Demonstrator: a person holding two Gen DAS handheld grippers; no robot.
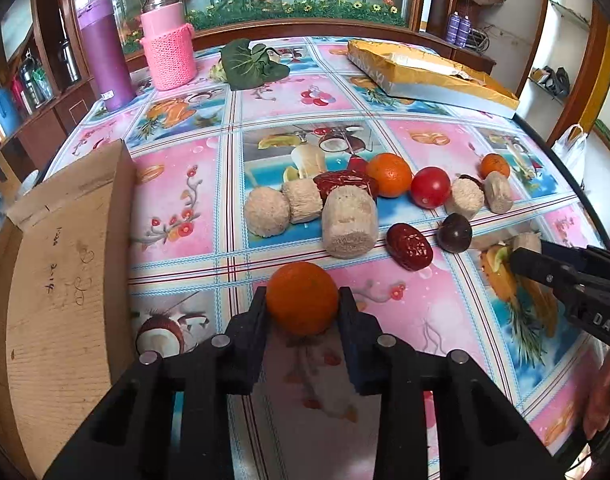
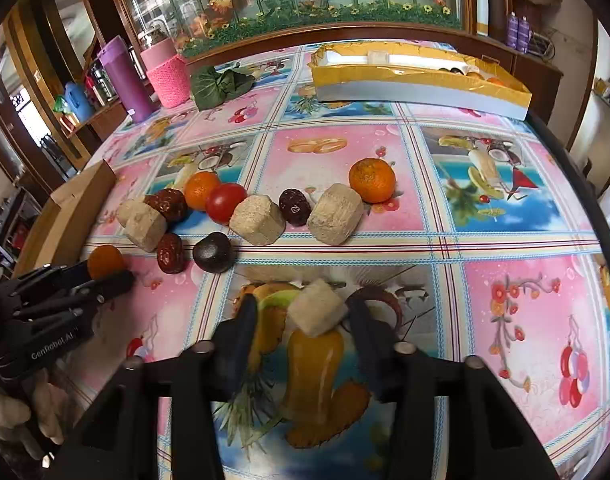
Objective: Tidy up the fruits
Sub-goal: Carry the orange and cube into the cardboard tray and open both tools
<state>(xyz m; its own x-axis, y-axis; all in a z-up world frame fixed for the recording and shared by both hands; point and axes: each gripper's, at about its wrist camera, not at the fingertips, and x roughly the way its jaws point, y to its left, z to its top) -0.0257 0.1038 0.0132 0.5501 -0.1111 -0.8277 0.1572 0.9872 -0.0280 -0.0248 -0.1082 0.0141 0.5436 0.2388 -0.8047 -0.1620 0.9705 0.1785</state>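
the left tongs (image 1: 302, 300) clamp an orange (image 1: 302, 298) on the tabletop (image 1: 177, 208); the right tongs (image 2: 303, 316) flank a pale cube (image 2: 317, 307), only one pad touching.

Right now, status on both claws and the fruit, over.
Left claw shut on orange. Right claw around beige chunk, left finger not visibly touching it. Remaining fruit still loose on table; nothing blocking.

Three oranges (image 1: 303, 298); three red dates (image 1: 409, 246); one tomato (image 1: 430, 187); one dark fruit (image 1: 454, 233); seemingly six beige cylinders (image 1: 348, 222).
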